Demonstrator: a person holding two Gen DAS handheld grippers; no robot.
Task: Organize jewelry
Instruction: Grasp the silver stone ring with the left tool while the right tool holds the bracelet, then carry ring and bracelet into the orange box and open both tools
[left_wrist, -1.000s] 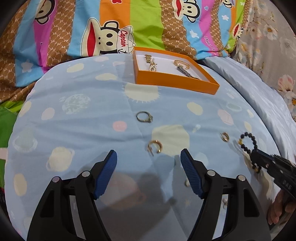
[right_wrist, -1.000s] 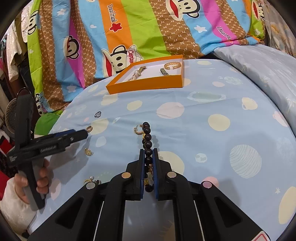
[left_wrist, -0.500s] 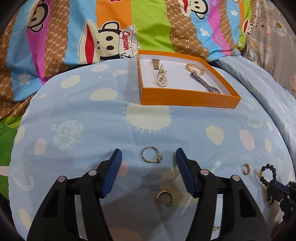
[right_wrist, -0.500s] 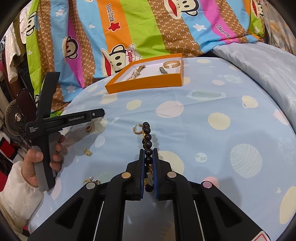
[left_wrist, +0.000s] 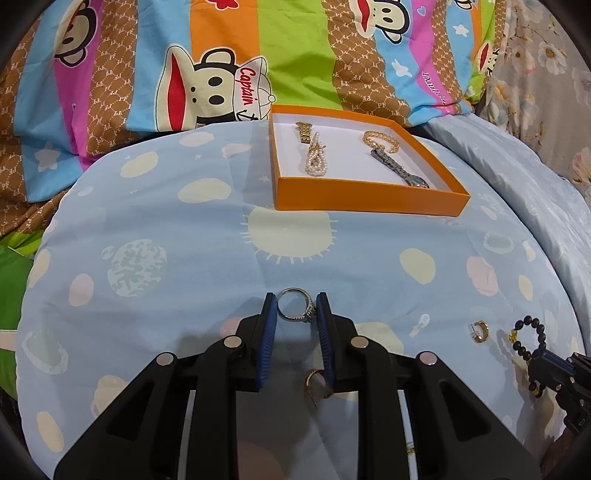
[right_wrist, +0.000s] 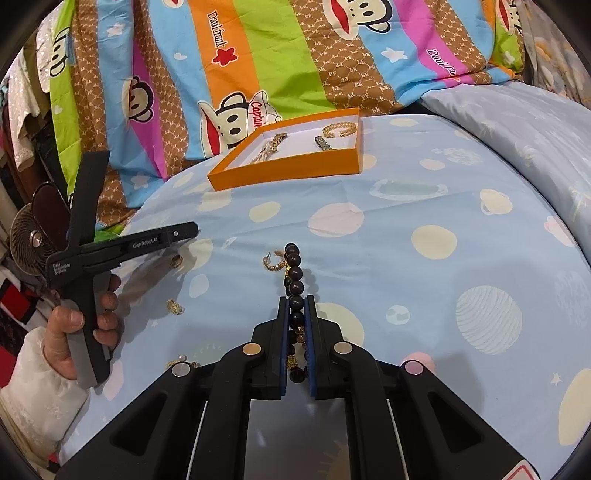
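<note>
My left gripper (left_wrist: 294, 304) is shut on a silver ring with a stone (left_wrist: 295, 309) on the blue bedspread. My right gripper (right_wrist: 296, 306) is shut on a dark bead bracelet (right_wrist: 293, 275), which also shows in the left wrist view (left_wrist: 528, 341). An orange tray (left_wrist: 365, 195) at the back holds a gold watch band (left_wrist: 305, 131), a pearl piece (left_wrist: 317, 159), a gold bracelet (left_wrist: 380, 140) and a dark watch (left_wrist: 400, 168). The tray also shows in the right wrist view (right_wrist: 288, 170). Gold hoop earrings lie loose: one (left_wrist: 479, 331) near the bracelet, one (left_wrist: 314, 382) under my left fingers.
More small gold pieces (right_wrist: 175, 306) and a pearl earring (right_wrist: 181, 360) lie on the bedspread at the left of the right wrist view. A striped cartoon quilt (left_wrist: 229, 74) is bunched behind the tray. A small fan (right_wrist: 27, 240) stands off the bed's left.
My left gripper moved forward over the silver ring and closed on it. My right gripper stayed shut on the bead bracelet, hardly moving.
</note>
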